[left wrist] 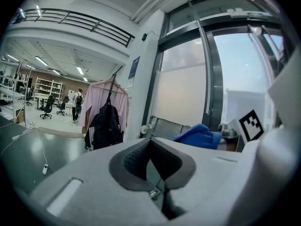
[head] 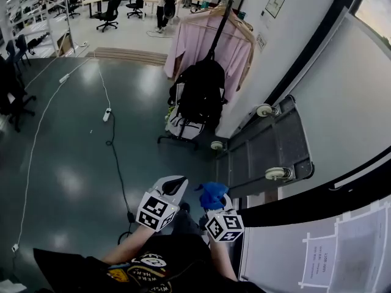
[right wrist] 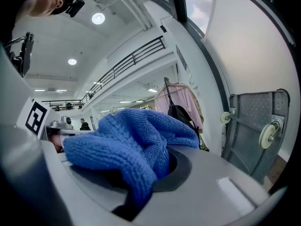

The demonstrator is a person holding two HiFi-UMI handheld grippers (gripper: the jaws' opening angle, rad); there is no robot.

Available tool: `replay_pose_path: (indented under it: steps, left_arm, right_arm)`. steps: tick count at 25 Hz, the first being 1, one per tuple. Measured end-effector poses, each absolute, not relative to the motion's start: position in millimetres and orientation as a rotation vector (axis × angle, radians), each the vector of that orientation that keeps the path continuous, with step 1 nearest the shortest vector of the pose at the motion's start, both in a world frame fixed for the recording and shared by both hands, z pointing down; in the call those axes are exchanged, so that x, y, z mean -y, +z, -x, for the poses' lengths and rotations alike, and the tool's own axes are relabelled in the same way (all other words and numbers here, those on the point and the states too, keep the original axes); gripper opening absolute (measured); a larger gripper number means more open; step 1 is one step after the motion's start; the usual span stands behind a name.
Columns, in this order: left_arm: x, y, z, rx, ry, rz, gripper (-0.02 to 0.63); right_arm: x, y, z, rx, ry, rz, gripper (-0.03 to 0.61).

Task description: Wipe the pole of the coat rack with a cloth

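The coat rack stands ahead by the wall; its dark pole (head: 220,26) rises through a pink garment (head: 197,44) and a black backpack (head: 201,90). In the left gripper view the pole (left wrist: 111,86) shows above the same backpack (left wrist: 105,124). My right gripper (head: 215,195) is shut on a blue knitted cloth (right wrist: 136,140), also seen as the cloth (head: 212,192) in the head view. My left gripper (head: 174,184) is shut with nothing in it. Both grippers hang close to my body, well short of the rack.
A grey flat cart (head: 269,142) with white wheels leans against the wall right of the rack. A white cable with a power strip (head: 107,113) and a black cable (head: 116,163) run across the shiny floor. Office chairs (head: 110,11) and a person (head: 165,2) are far back.
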State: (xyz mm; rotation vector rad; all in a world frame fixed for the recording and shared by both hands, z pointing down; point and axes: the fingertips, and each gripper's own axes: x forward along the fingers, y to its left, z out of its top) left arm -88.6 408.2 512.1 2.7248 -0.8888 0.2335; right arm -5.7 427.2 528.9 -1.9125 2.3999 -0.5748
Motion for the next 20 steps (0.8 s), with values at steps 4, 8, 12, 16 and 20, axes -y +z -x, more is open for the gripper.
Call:
replay_pose_path:
  steps: [4,8,12,16,20]
  left_arm:
    - [-383,514,82,0.883,0.242,-2.72,0.002]
    - [-340,519,70,0.895,0.26,-2.706,0.002]
    - [-283,516,44,0.899,0.289,-2.719,0.002]
    - [-223,499,8,0.897,0.287,-2.782,0.002]
    - [-175,486,-23,0.895,0.254,-2.813,0.002]
  right_arm:
    - [-397,543,-9,-2.377,-0.633,1.917,0.026]
    - [-345,546,-20,-2.408,-0.633,1.876,0.026]
    - [-285,535,-39,-2.431,-0.593,1.833,0.026]
    - [-226,521,-68,-2.438,-0.535,1.803,0.026]
    - [-176,507,-95,-2.462,-0.503,1.773,0.026]
